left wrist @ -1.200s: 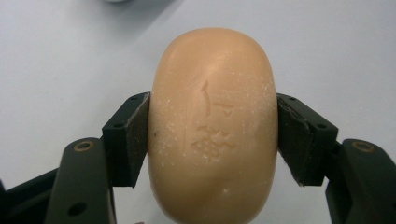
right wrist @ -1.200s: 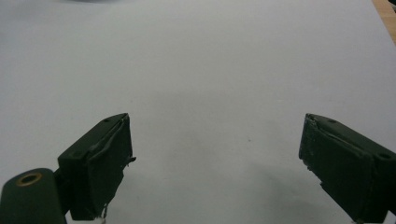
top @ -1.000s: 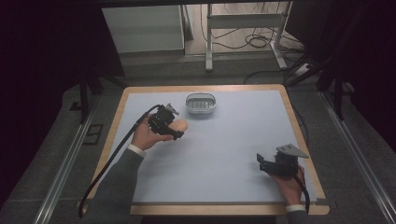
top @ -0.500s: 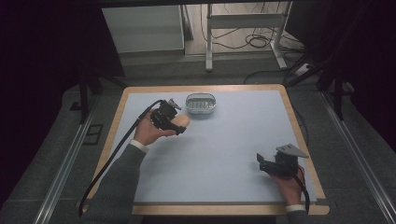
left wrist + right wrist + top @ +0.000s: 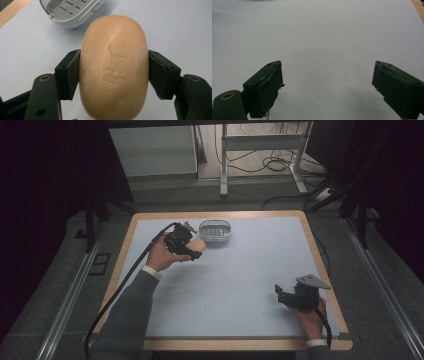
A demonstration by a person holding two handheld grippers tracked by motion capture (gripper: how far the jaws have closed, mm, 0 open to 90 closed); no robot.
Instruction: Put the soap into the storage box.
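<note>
A tan oval soap bar (image 5: 113,67) with a stamped mark is clamped between the jaws of my left gripper (image 5: 114,75). In the high view the soap (image 5: 198,244) and left gripper (image 5: 186,246) are held above the table, just left of a grey soap dish (image 5: 214,231) with a slotted floor. The same dish (image 5: 72,11) lies beyond the soap at the top of the left gripper view. My right gripper (image 5: 284,295) rests near the table's front right, and its jaws stand wide apart over bare surface (image 5: 327,82).
The table (image 5: 250,270) is covered by a pale blue-grey mat with a wooden rim. A black cable (image 5: 125,285) trails from the left gripper over the table's left edge. Metal frame legs and cables stand on the floor beyond the far edge.
My left gripper has carried the soap a little farther and to the right, closer to the dish. The right gripper has stayed put.
</note>
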